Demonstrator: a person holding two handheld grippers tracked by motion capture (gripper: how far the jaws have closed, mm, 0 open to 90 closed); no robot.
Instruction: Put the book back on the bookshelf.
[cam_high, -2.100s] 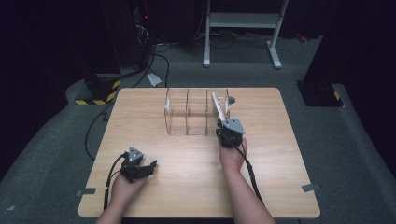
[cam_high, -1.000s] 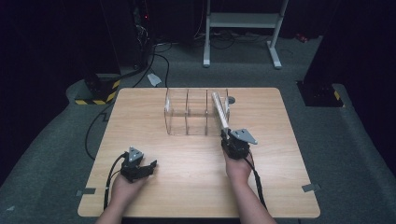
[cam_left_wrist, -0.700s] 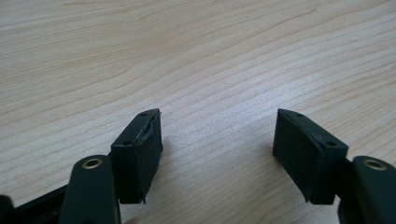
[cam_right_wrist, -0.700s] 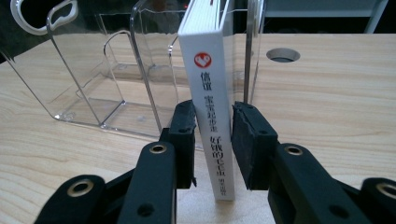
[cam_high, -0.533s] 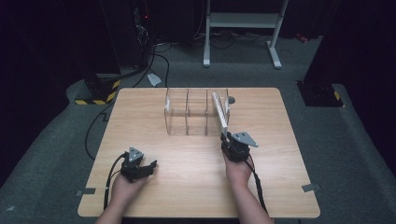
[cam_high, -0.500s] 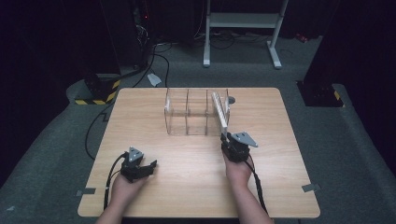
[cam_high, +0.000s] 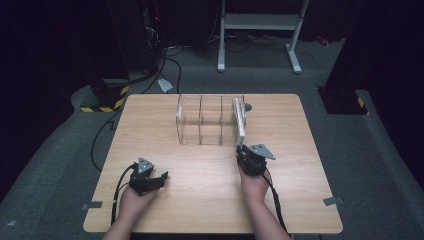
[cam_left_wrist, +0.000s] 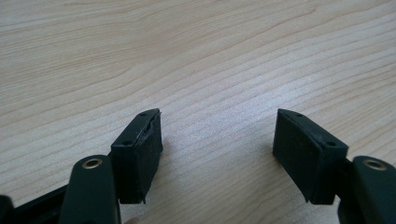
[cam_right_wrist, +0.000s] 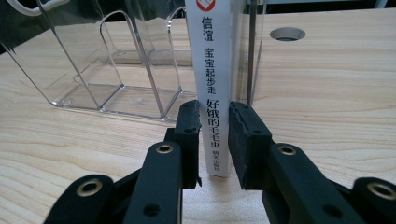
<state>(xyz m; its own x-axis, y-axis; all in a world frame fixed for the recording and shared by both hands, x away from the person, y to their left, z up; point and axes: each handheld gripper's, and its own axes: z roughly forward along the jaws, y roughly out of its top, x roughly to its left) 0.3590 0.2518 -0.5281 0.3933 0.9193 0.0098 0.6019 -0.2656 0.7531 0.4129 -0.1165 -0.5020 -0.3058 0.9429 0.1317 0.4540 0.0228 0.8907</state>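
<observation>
A thin white book (cam_high: 240, 119) with Chinese characters on its spine (cam_right_wrist: 214, 70) stands on edge in the rightmost slot of a clear plastic rack (cam_high: 206, 120) (cam_right_wrist: 116, 60). Its near end sticks out of the slot toward me. My right gripper (cam_high: 242, 149) (cam_right_wrist: 215, 126) has just been closing and is shut on that near end, one pad on each side of the spine. My left gripper (cam_high: 161, 178) (cam_left_wrist: 217, 140) rests on the bare wood at the near left, jaws open and empty.
The wooden table (cam_high: 310, 150) has a round cable hole (cam_high: 247, 106) (cam_right_wrist: 287, 33) just behind the rack. The rack's other two slots hold nothing. Cables, a yellow-black striped block (cam_high: 102, 102) and a white stand (cam_high: 260, 22) lie on the dark floor beyond.
My right hand has drawn back a little toward the near edge, bringing the book's near end farther out of the rack. The left hand has kept still.
</observation>
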